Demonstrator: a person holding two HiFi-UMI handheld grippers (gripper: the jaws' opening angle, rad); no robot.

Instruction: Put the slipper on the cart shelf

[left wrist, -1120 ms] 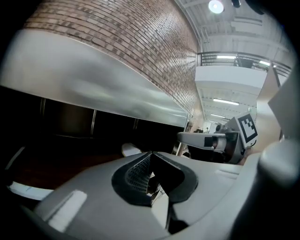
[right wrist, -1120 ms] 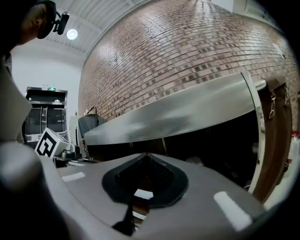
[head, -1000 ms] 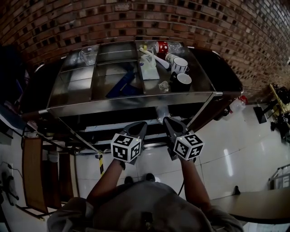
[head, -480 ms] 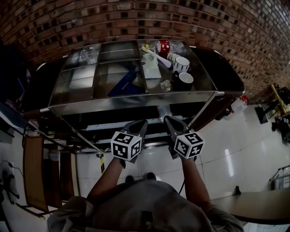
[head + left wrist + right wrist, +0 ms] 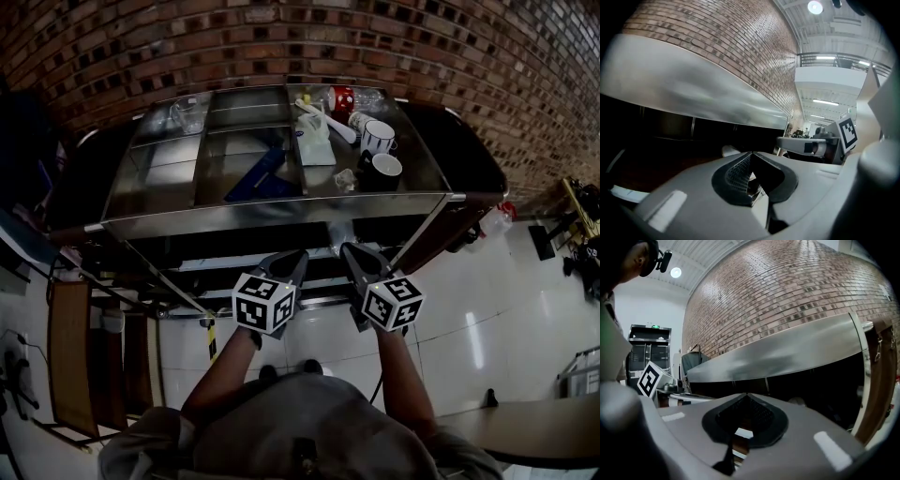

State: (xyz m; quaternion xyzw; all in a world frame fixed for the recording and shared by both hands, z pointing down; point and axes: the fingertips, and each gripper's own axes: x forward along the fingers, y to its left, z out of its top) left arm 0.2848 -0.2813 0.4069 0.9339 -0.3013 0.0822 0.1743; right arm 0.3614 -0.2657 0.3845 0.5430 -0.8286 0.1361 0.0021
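Readable-text check, all three views: nothing legible.
Black-and-white square code patterns, no letters or digits, on the white marker cube (image 5: 264, 302) of the left gripper (image 5: 294, 256) and on the white marker cube (image 5: 392, 302) of the right gripper (image 5: 349, 249). The same coded faces show across the gripper views, right cube (image 5: 847, 132) and left cube (image 5: 650, 378). Small green lit sign (image 5: 655, 326) above a tall dark unit (image 5: 644, 345): characters too small to read. Red-wrapped container (image 5: 337, 97) on the steel cart top (image 5: 159, 187): print unresolved. White mug with dark bands (image 5: 377, 136): no wording made out.
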